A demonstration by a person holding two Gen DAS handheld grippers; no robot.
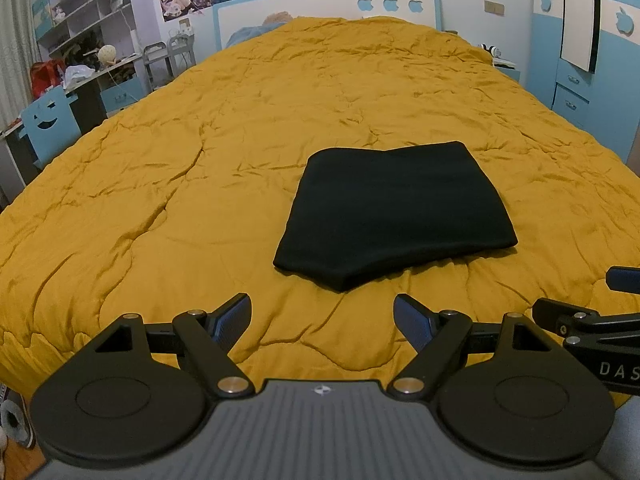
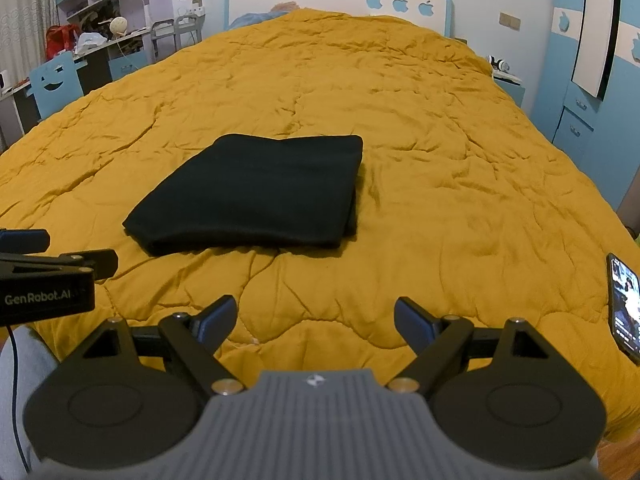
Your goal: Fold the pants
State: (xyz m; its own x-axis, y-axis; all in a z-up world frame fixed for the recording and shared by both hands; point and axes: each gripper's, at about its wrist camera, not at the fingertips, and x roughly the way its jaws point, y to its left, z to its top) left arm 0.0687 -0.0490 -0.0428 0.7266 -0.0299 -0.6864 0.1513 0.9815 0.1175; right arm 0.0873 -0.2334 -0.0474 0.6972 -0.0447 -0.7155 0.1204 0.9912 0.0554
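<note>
Black pants (image 1: 394, 210) lie folded into a compact rectangle on the mustard-yellow quilt (image 1: 200, 160), flat and untouched. My left gripper (image 1: 322, 320) hovers open over the quilt's near edge, short of the pants and holding nothing. In the right wrist view the same folded pants (image 2: 250, 196) sit ahead and to the left. My right gripper (image 2: 316, 320) is open too, empty, and apart from the cloth. Each gripper shows at the side of the other's view: the right gripper (image 1: 576, 300) at the right edge, the left gripper (image 2: 60, 252) at the left edge.
A phone (image 2: 624, 306) with a lit screen lies on the quilt's right edge. A blue chair (image 1: 48, 120) and cluttered desk (image 1: 92, 76) stand left of the bed, a blue wardrobe (image 1: 592, 60) to the right, the headboard (image 1: 320, 8) at the far end.
</note>
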